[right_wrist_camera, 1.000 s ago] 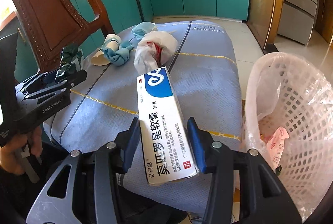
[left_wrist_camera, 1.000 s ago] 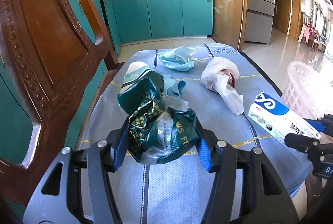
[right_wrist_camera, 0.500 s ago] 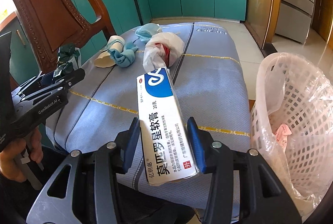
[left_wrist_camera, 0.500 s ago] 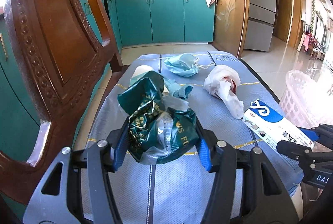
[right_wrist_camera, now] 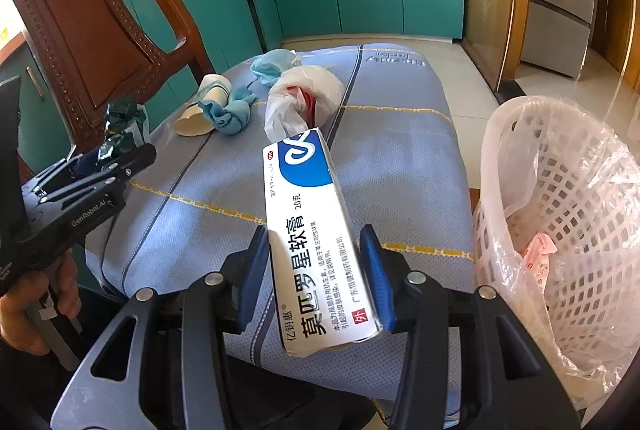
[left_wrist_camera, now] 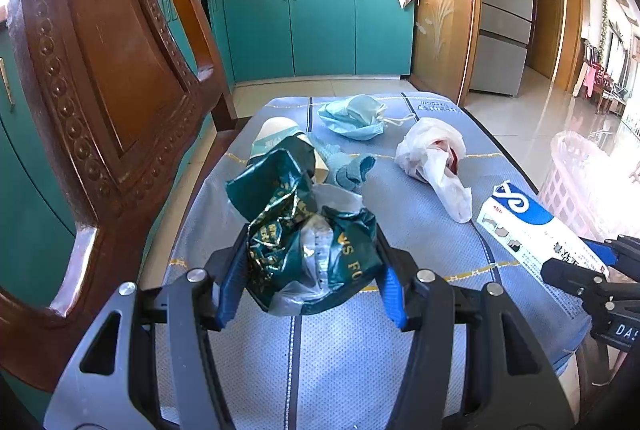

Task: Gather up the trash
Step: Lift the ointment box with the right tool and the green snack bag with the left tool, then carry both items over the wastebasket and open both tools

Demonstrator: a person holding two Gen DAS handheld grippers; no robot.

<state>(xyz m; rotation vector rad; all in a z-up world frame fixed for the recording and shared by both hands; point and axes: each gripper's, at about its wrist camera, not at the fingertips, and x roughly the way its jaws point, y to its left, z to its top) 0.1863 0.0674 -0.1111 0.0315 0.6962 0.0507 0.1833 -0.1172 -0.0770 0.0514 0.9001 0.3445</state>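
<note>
A: Left gripper (left_wrist_camera: pixel 310 284)?
B: Fingers pinch a crumpled green foil bag (left_wrist_camera: pixel 304 230) with clear plastic bunched in it, held just above the blue cushion (left_wrist_camera: pixel 400 214), near its left edge.

A: Right gripper (right_wrist_camera: pixel 316 276)?
B: Clamped on a white-and-blue ointment box (right_wrist_camera: pixel 312 222), blue pads on both long sides, logo end pointing away. Box sits over the cushion's near right part, just beside the white mesh basket (right_wrist_camera: pixel 568 198).

A: Basket contents?
B: Clear liner, something pink (right_wrist_camera: pixel 536 258) inside. Can't tell what.

A: Loose trash?
B: All on the cushion's far half. Paper cup (right_wrist_camera: pixel 204 106) on its side, teal cloth (right_wrist_camera: pixel 230 114) touching it, light blue face mask (right_wrist_camera: pixel 272 68) farther back, white plastic bag (right_wrist_camera: pixel 300 102) with red inside, in the middle.

A: Surroundings?
B: Wooden chair back (left_wrist_camera: pixel 100 70) left, teal cabinets (left_wrist_camera: pixel 320 26) behind.
</note>
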